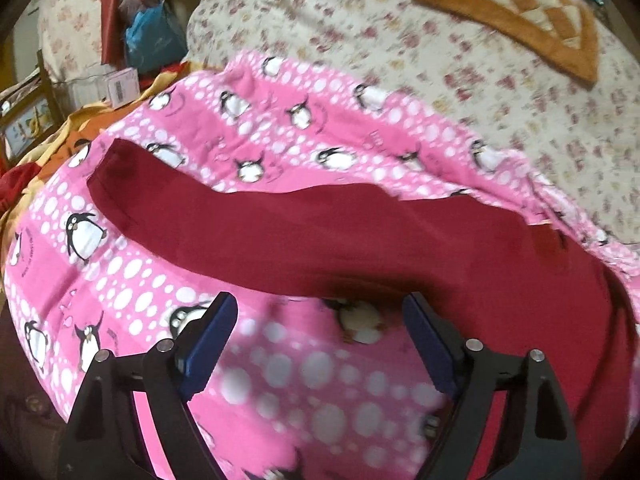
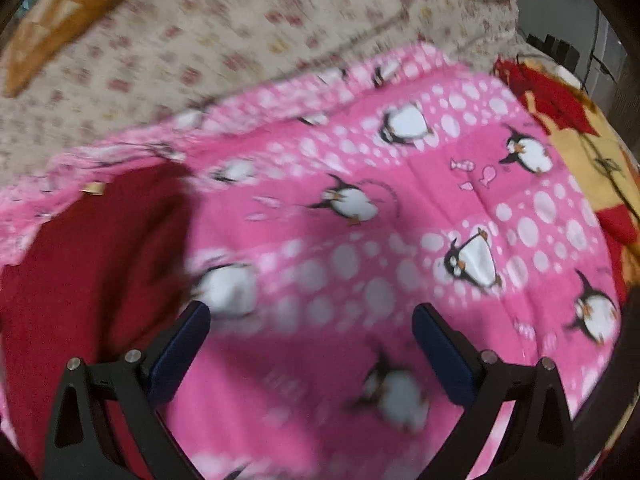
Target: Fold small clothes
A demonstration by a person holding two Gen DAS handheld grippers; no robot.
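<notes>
Left wrist view
Left gripper [image 1: 320,312]: jaws stand wide apart, nothing between them, above the cloth.
Dark red garment [image 1: 304,232]: lies flat in a long band across the pink penguin blanket [image 1: 120,272], just beyond the fingertips.
Floral sheet [image 1: 360,32]: behind the blanket, an orange checked mat [image 1: 516,12] on it.

Right wrist view
Right gripper [image 2: 312,320]: jaws spread, empty, over the blanket [image 2: 400,208].
Garment [image 2: 88,256]: at the left, beside the left finger.
Yellow and red cloth [image 2: 576,128]: at the blanket's right edge.
</notes>
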